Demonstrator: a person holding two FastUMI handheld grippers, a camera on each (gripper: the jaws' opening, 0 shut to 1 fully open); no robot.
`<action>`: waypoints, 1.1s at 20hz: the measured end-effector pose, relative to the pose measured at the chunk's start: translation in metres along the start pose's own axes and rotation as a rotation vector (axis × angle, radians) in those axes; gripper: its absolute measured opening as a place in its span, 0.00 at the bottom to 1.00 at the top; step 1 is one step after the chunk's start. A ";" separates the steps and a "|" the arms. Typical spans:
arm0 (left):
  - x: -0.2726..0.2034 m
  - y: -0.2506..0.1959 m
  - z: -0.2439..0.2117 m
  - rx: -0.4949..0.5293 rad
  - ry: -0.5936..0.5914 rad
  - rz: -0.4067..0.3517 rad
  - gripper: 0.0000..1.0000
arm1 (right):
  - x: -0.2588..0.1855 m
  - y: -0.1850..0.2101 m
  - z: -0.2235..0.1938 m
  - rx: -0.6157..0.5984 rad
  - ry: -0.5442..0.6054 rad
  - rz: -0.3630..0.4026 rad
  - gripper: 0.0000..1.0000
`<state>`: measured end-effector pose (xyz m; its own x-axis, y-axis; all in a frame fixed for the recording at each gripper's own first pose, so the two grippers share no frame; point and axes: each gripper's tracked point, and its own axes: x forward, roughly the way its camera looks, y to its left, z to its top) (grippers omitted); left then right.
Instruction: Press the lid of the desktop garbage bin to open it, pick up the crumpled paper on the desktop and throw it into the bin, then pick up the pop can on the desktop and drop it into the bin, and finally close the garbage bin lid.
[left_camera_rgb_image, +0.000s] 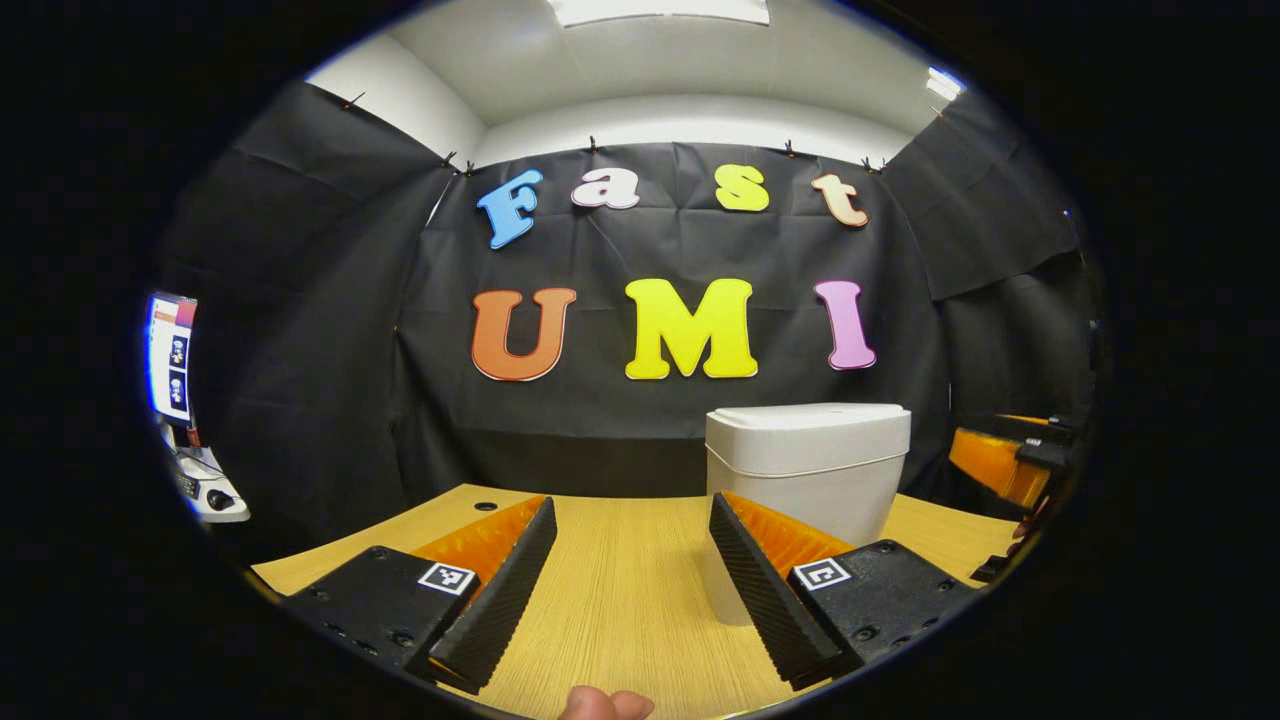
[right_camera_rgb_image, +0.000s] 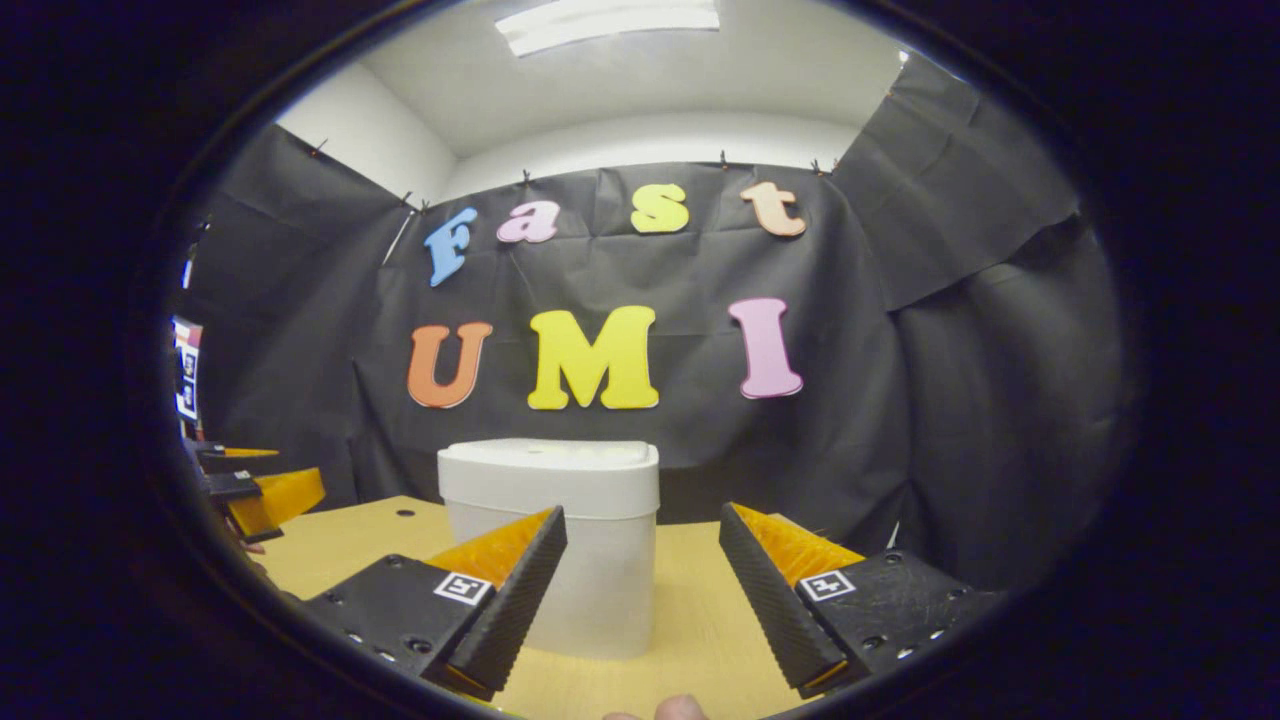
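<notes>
Pale wood-grain laminate covers the bench (left_camera_rgb_image: 620, 590), which fills the lower centre of the left gripper view, with a small round hole near its far left corner. On it stands the garbage bin (left_camera_rgb_image: 808, 460), a white, smooth plastic box with rounded corners and a flat lid (left_camera_rgb_image: 808, 415) lying closed, right of centre in that view. The left hand-held gripper (left_camera_rgb_image: 632, 560) is spread wide with nothing between its wedge-shaped, ribbed fingers (left_camera_rgb_image: 500, 590); its right finger overlaps the bin's lower left corner in the picture. A fingertip (left_camera_rgb_image: 600, 705) shows at the bottom edge. At the far right edge another gripper (left_camera_rgb_image: 1010, 465) appears partly, too cut off to judge. A lit screen (left_camera_rgb_image: 170, 355) stands at the left edge.

In the right gripper view the bin (right_camera_rgb_image: 560, 540) sits at lower centre, its lid (right_camera_rgb_image: 548, 455) shut, on the bench (right_camera_rgb_image: 700, 620). The right hand-held gripper (right_camera_rgb_image: 642, 575) is likewise open and empty, its left ribbed finger (right_camera_rgb_image: 520, 590) crossing the bin's front. Creased black cloth (right_camera_rgb_image: 1000, 350) hangs behind.
</notes>
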<state>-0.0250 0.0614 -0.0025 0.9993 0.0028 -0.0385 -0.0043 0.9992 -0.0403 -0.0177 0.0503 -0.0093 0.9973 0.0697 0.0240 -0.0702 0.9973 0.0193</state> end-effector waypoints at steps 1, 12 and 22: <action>0.001 -0.001 0.000 -0.001 0.000 0.000 0.99 | -0.003 0.009 -0.006 -0.001 0.010 0.021 0.96; 0.001 0.004 -0.002 0.015 0.008 0.018 0.99 | -0.001 0.021 -0.018 0.012 0.022 0.013 0.96; 0.001 0.004 -0.004 0.022 0.014 0.015 0.99 | -0.004 0.019 -0.014 0.007 0.020 -0.013 0.96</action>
<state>-0.0244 0.0650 -0.0064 0.9984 0.0174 -0.0534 -0.0184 0.9997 -0.0172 -0.0225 0.0693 -0.0234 0.9984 0.0571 0.0032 -0.0572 0.9980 0.0261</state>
